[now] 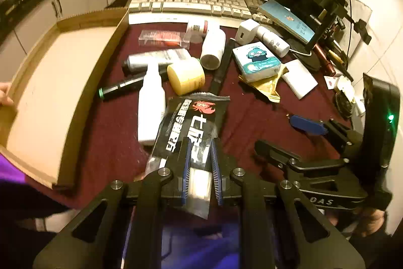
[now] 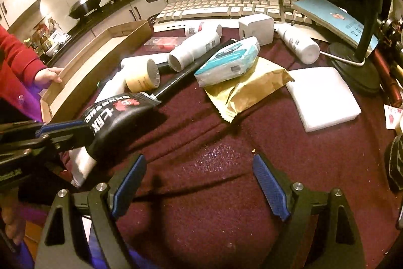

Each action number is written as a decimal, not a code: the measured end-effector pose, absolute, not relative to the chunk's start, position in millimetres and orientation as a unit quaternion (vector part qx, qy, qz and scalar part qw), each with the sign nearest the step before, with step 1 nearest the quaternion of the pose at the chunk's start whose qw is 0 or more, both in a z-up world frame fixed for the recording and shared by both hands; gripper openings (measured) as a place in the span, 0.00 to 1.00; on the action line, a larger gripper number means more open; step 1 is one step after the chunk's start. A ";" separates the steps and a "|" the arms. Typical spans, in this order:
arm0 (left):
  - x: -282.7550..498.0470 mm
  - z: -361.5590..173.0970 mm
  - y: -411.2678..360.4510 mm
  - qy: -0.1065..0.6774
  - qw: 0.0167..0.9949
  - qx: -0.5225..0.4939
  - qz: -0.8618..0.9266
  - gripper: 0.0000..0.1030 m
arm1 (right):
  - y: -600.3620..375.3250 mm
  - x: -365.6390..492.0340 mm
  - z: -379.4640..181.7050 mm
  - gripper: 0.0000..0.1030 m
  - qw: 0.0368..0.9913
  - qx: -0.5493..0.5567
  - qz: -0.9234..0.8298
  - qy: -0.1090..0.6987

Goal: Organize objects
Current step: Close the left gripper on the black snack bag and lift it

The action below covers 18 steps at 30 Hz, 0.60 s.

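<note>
The left tongs (image 1: 200,168) are clamped on a black packet (image 1: 187,127), lifted off the surface (image 2: 214,148). The right tongs (image 2: 199,183) gape, holding nothing. Next, probably, carry the packet toward ten o'clock and drop it in the cardboard tray (image 1: 83,77).

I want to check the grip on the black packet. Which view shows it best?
The left wrist view: the black packet lies lengthwise between the left gripper's shut pads, print facing up. The right wrist view shows it side-on, bent, its gripped end partly hidden.
</note>
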State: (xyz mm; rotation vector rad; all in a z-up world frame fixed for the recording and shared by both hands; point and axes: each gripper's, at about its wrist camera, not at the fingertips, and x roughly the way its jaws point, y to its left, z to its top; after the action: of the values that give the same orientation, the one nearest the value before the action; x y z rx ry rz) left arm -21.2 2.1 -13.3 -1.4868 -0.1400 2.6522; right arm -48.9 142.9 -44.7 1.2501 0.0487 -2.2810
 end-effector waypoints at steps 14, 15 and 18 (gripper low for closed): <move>-9.9 -25.4 -13.1 -0.067 0.040 -0.500 0.863 0.68 | 133.7 -51.2 -46.2 0.85 0.270 0.459 -0.846 0.031; -10.6 -29.5 -15.2 -0.082 0.045 -0.511 0.854 0.68 | 133.5 -51.4 -46.1 0.85 0.270 0.459 -0.846 0.031; -9.6 -27.8 -15.4 -0.083 0.028 -0.516 0.852 0.68 | 132.9 -51.8 -45.9 0.85 0.270 0.459 -0.846 0.032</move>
State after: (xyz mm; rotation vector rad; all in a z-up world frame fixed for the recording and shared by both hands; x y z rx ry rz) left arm -9.6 -15.4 -27.8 -1.5927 -0.2548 2.6309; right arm -51.8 132.9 -45.9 1.2368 0.0875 -2.2796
